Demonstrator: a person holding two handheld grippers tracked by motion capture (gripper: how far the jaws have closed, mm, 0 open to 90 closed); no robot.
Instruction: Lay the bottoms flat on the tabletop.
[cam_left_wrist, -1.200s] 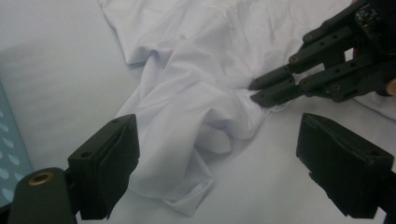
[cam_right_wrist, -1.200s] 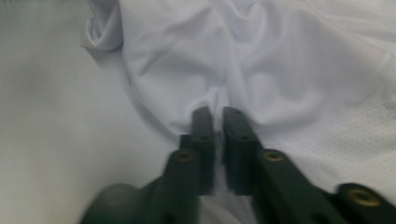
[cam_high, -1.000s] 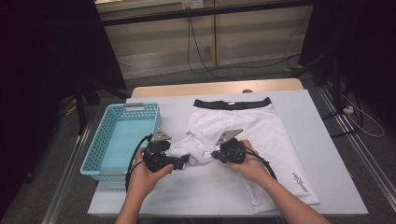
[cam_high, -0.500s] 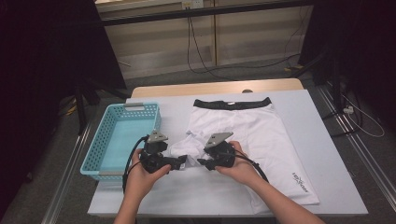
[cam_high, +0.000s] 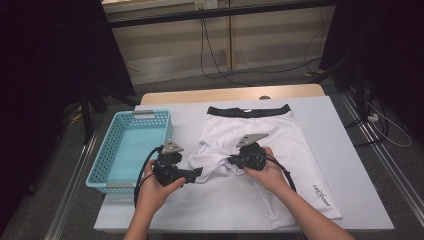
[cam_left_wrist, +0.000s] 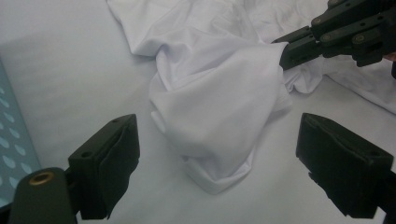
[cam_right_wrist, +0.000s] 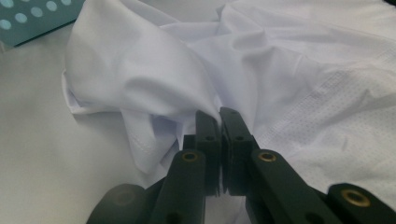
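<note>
White shorts (cam_high: 280, 150) lie flat on table (cam_high: 350, 165), left leg bunched. Right gripper (cam_right_wrist: 219, 122) has just been closing; jaws now pinch a fold of that leg. Left gripper (cam_left_wrist: 215, 154) jaws wide, fabric between, untouched. Blue basket (cam_high: 107, 160) just left.

Shorts (cam_high: 280, 145): left leg bunched, its hem folded under. Logo (cam_high: 321, 192) on right leg too small to read. Basket (cam_right_wrist: 28, 18) cut off by right gripper view's top edge.

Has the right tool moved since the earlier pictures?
Yes. In the high view, the right tool has shifted left, toward the blue basket, and is clamped on a fold of the white shorts.
</note>
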